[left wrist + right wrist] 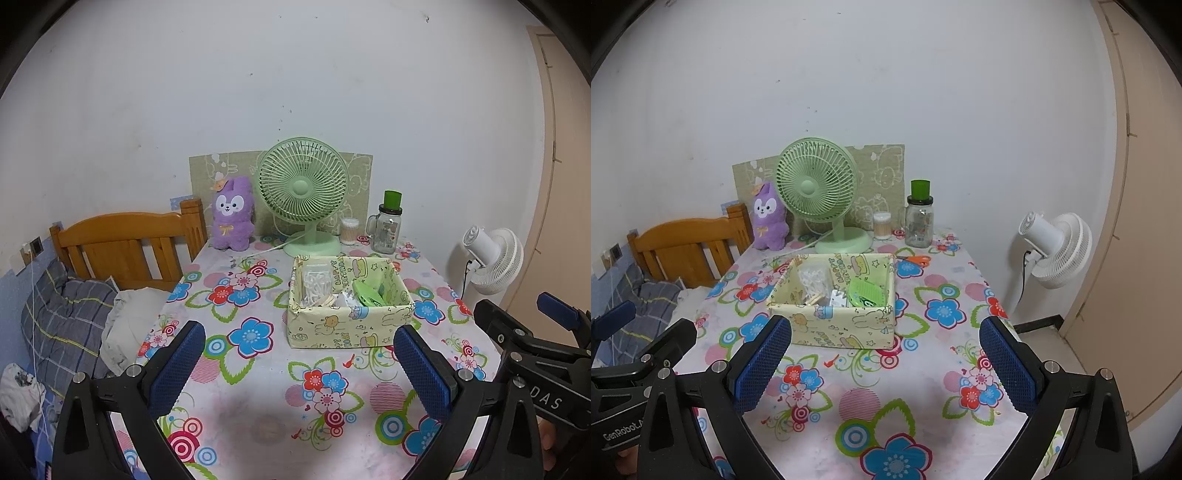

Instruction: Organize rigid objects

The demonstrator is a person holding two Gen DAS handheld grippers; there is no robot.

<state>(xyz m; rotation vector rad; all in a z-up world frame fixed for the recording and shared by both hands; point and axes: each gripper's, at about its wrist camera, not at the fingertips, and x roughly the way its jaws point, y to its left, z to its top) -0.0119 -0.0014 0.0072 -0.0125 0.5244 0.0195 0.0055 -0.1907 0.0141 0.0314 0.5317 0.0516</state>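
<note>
Both tools hang spread and empty over the near edge of the flowered surface (923, 373).

Left tool (299, 369) and right tool (885, 360) hold nothing, likely because the sorting looks done: one box (834, 328) mid-surface holds a green comb (866, 293), clothespins (814, 300) and white clips (814, 278). One pair of scissors (916, 259) lies just behind it, toward the far edge.

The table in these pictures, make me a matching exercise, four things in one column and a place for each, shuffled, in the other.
Things:
1. scissors
2. plush toy
3. comb
4. glass jar

Places:
A. inside the box
B. left of the green fan
C. on the table, behind the box
D. back right of the table

Pairs: 1-C, 2-B, 3-A, 4-D
</note>
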